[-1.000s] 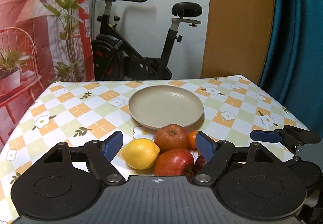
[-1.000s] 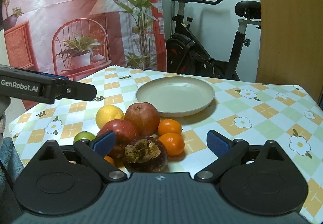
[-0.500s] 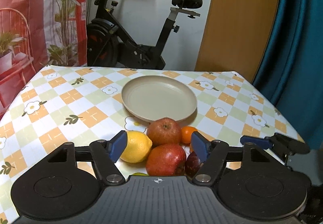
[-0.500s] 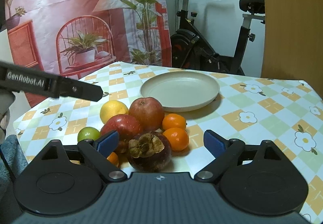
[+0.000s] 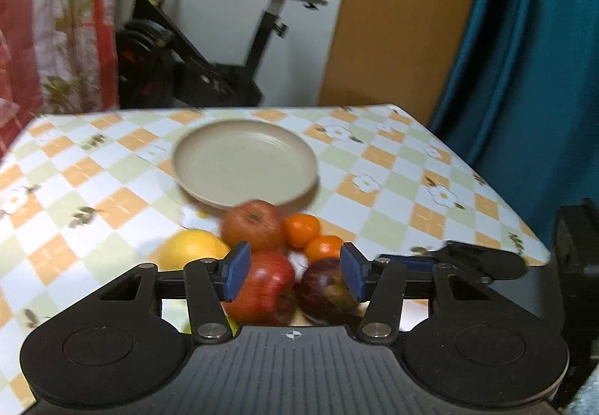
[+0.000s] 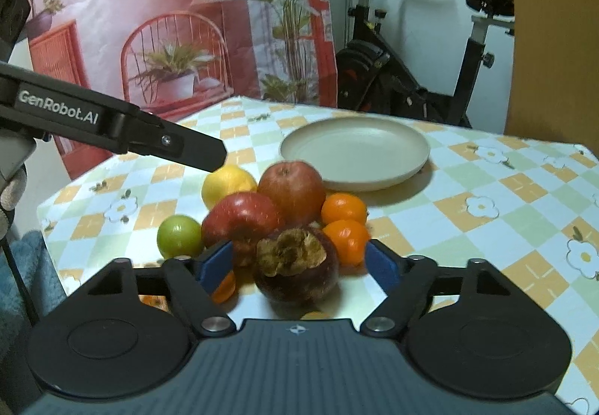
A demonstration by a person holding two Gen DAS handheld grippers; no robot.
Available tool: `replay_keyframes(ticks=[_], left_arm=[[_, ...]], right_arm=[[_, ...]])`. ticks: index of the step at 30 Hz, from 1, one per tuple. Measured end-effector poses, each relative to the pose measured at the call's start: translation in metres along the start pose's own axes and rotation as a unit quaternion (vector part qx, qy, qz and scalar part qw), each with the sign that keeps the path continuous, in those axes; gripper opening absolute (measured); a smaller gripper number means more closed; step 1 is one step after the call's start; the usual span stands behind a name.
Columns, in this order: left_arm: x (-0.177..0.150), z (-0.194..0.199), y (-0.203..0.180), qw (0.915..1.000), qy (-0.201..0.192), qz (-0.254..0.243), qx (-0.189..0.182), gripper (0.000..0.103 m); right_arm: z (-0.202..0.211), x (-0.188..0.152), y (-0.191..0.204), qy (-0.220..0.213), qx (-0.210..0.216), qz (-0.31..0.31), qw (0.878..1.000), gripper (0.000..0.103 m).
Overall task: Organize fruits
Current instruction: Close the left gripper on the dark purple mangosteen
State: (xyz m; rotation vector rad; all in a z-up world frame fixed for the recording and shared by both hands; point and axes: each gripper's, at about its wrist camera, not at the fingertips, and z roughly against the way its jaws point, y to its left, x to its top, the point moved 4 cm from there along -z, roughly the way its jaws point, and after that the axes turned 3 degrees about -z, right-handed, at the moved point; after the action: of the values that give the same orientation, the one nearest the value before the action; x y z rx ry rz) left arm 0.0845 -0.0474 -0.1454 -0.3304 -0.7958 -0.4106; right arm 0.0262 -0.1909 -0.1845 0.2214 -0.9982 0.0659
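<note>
A pile of fruit lies on the checked tablecloth in front of an empty beige plate (image 5: 245,162), which also shows in the right wrist view (image 6: 355,153). My left gripper (image 5: 295,274) is open above a red apple (image 5: 264,289) and a dark mangosteen (image 5: 327,285). Behind them lie a second apple (image 5: 252,226), a lemon (image 5: 191,250) and two tangerines (image 5: 302,227). My right gripper (image 6: 297,263) is open around the mangosteen (image 6: 295,270), not touching it. The right wrist view also shows a lime (image 6: 179,236), the red apple (image 6: 241,218) and the left gripper's finger (image 6: 187,149).
The table's right edge (image 5: 486,182) drops off beside a teal curtain (image 5: 524,59). An exercise bike (image 5: 202,51) and a printed red backdrop (image 6: 149,21) stand behind the table. A small orange fruit (image 6: 224,287) lies under my right gripper's left finger.
My left gripper has moved forward and right over the pile and narrowed a little, now framing the red apple and mangosteen. My right gripper has moved closer around the mangosteen.
</note>
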Motion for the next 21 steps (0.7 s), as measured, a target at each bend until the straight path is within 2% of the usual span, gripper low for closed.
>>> replay_keyframes(ticks=[4,12,14,21], left_arm=[[0.009,-0.016,0.001,0.9990,0.030,0.000,-0.034,0.055],[0.014,-0.047,-0.010,0.9938,0.090,-0.032,-0.057,0.055],[0.013,-0.054,-0.011,0.9918,0.105,-0.035,-0.064,0.055],[0.015,-0.067,-0.013,0.9868,0.136,-0.053,-0.071,0.055]], right_arm=[[-0.010,-0.003,-0.006,0.026,0.021,-0.038,0.999,0.070],[-0.016,-0.001,-0.016,0.045,0.032,-0.091,0.994,0.070],[-0.018,-0.003,-0.017,0.052,0.038,-0.101,0.993,0.067],[-0.024,-0.005,-0.021,0.063,0.045,-0.127,0.989,0.064]])
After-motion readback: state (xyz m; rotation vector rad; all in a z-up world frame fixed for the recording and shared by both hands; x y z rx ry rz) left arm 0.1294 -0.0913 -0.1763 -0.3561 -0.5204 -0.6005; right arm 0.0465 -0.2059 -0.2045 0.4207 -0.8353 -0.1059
